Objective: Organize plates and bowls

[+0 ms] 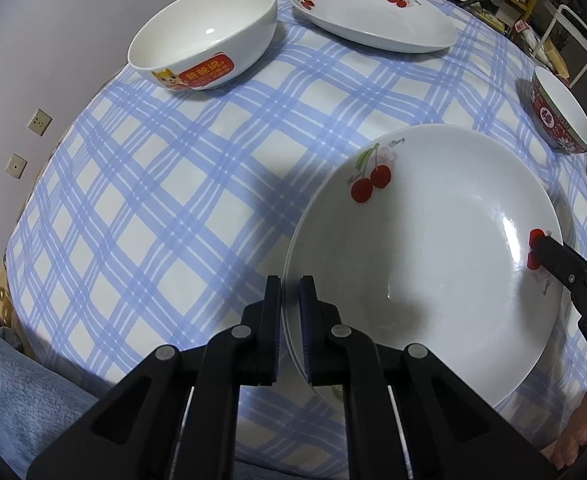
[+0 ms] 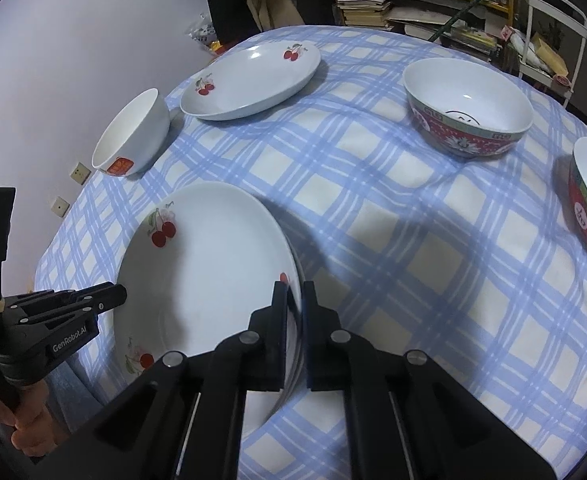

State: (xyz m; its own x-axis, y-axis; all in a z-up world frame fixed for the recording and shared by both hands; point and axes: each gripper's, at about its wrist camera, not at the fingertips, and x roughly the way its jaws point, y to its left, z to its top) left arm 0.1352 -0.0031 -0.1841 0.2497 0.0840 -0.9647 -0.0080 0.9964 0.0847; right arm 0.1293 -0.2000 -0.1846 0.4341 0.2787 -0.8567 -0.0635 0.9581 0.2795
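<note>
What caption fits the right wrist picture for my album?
Both grippers' fingers pinch opposite rims of stacked cherry plates on a blue checked tablecloth.

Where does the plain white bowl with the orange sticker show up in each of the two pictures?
Left wrist view: the white bowl sits upper left, near the table's far edge.
Right wrist view: the white bowl sits at middle left, seen more from the side.
Shared landmark: the lone cherry plate lies just to its right in both.

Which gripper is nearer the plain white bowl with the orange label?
Left. The left gripper grips the cherry plate stack's rim on the white bowl's side; the right gripper grips the opposite rim.
</note>
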